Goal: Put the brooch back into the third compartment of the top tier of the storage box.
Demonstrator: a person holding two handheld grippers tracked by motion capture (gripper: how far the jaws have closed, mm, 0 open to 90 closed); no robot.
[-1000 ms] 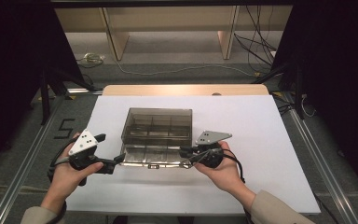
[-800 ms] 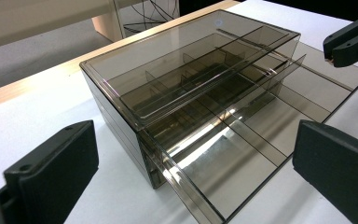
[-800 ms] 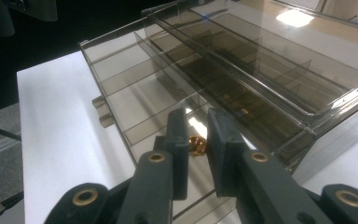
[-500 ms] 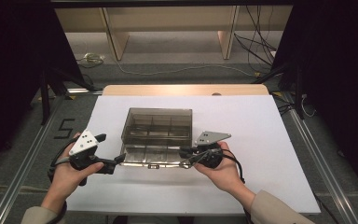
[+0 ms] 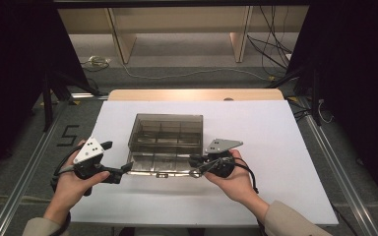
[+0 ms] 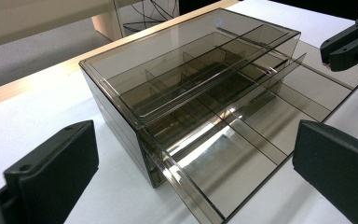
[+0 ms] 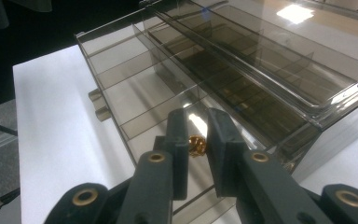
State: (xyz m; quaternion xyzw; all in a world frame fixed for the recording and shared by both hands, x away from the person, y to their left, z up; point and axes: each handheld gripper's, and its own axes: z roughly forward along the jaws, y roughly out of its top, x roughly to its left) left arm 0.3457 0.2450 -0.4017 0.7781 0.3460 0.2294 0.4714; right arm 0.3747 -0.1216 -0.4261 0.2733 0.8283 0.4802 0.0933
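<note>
The smoked-plastic organiser box (image 5: 166, 132) sits mid-desk on the white sheet (image 5: 275, 147), its divided drawer (image 5: 160, 163) pulled out toward the person at 6 o'clock. The right gripper (image 7: 197, 147) has its jaws nearly pressed together, pinching a small gold trinket (image 7: 196, 145) — too small to name more closely — over the drawer's compartment at the 3 o'clock end. In the high view this gripper (image 5: 195, 166) hangs at the drawer's front right corner. The left gripper (image 5: 127, 167) rests just beside the drawer's front left corner; in its own view the jaws stand spread, with nothing between them.

The main risk, as I judge it, is the release. The trinket is tiny and held only at the jaw tips, so a slight twist of the hand could let it slip early and land on the sheet or bounce across a divider into the wrong cell. The drawer looks light and hangs well out — a nudge from either gripper could slide it or tip its front edge. The clear walls are also hard to read, so a jaw could clip a divider on the way down.
</note>
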